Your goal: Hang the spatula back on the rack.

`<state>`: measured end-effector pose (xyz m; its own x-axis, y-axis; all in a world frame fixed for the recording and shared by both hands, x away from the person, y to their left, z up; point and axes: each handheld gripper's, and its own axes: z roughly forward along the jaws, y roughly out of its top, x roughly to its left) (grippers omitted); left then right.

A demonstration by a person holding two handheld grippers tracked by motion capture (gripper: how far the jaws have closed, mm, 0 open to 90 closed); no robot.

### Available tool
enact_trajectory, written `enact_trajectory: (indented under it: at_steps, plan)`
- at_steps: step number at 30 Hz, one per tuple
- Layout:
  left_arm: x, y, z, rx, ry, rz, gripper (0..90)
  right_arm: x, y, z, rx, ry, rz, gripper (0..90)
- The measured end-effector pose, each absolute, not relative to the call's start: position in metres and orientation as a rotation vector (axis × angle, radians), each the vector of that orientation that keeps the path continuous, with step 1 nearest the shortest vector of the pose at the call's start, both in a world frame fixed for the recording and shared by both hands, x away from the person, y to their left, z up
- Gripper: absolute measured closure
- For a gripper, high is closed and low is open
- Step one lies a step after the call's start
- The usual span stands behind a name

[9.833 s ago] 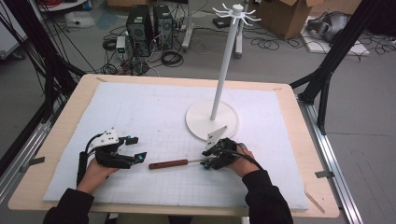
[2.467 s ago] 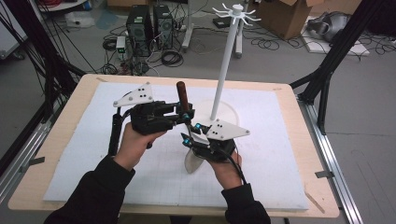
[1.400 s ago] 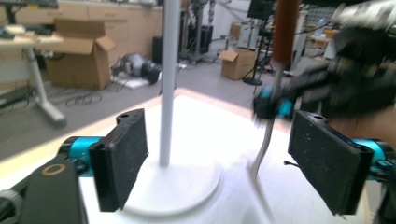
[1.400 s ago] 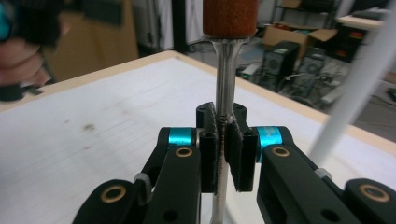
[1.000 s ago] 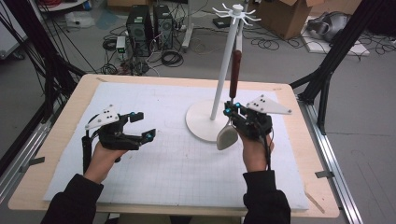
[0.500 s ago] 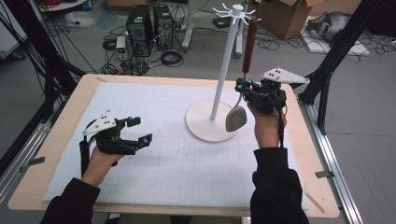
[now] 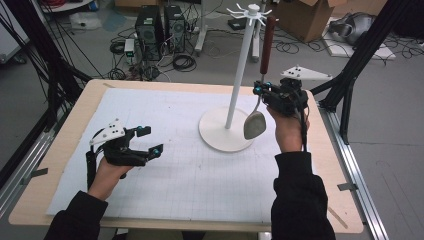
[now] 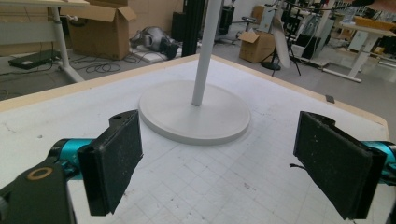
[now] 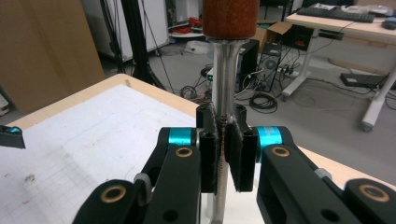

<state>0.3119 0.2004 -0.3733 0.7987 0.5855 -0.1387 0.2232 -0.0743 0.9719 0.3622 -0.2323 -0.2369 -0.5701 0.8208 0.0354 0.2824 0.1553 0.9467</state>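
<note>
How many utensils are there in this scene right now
1. The spoon is upright beside the white stand, bowl down and wooden handle up, clamped in the right gripper. The left gripper is open and empty.

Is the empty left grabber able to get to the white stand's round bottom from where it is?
Probably yes: the left gripper is open, and bare mat lies between it and the stand base.

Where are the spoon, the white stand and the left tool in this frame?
spoon [image 7: 254, 124]: high view, on its metal bowl.
white stand [image 7: 221, 132]: high view, on its round base.
left tool [image 7: 146, 140]: high view, midway between its open fingertips.
</note>
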Motion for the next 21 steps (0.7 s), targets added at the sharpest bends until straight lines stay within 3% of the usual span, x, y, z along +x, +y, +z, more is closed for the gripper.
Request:
enact_trajectory:
  at_steps: [21]
  plan:
    - [0.312,0.197,-0.374,1.660,0.645,0.325,16.0,0.373,-0.246,-0.231,1.001,2.045,1.464,84.5]
